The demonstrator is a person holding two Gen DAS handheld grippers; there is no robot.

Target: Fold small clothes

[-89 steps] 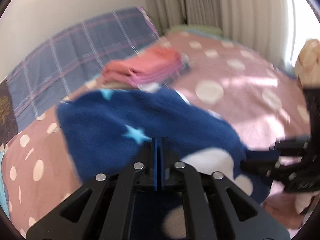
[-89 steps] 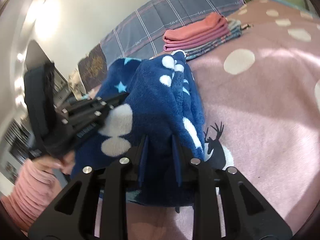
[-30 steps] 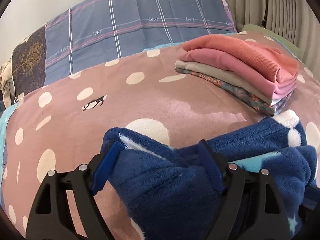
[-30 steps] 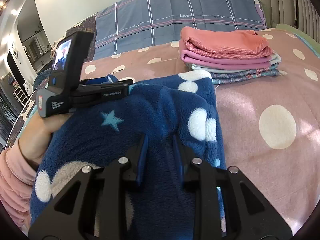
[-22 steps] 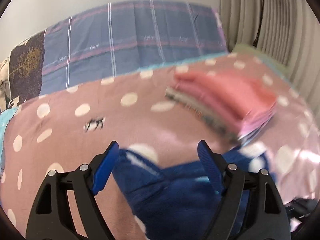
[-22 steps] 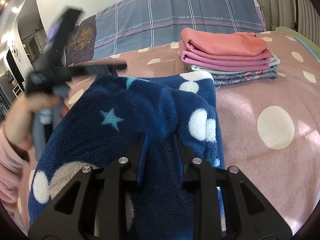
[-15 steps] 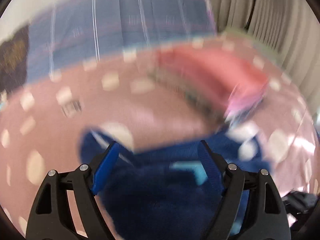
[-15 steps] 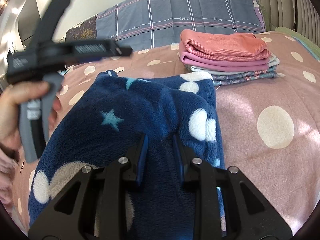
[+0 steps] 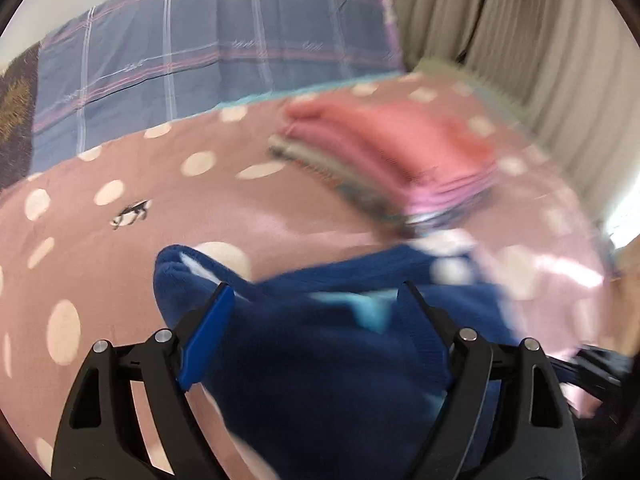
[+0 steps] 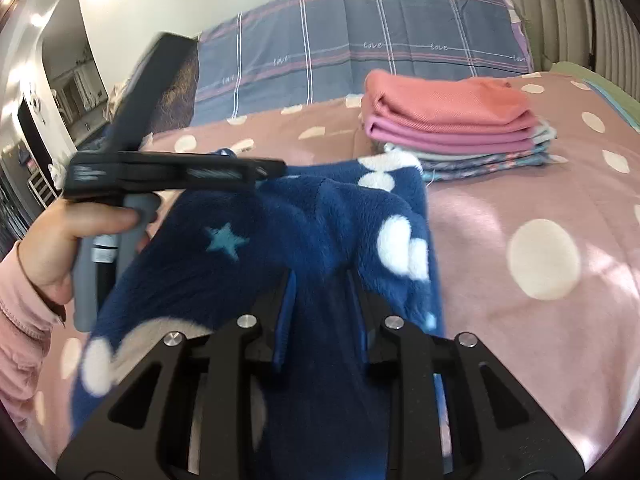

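The left gripper (image 9: 316, 308) stands with its fingers (image 9: 206, 336) spread wide above the blue fleece garment (image 9: 320, 360), which lies on the pink dotted bed (image 9: 120, 248). A blurred stack of folded clothes (image 9: 392, 160) sits beyond.

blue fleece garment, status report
Right gripper shut on blue fleece garment. Left gripper open, above it. Folded stack beyond, nothing blocking.

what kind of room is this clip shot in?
Most likely a bedroom: the work surface is a bed with a pink polka-dot blanket and plaid pillow, curtains alongside, and a stack of folded clothes.
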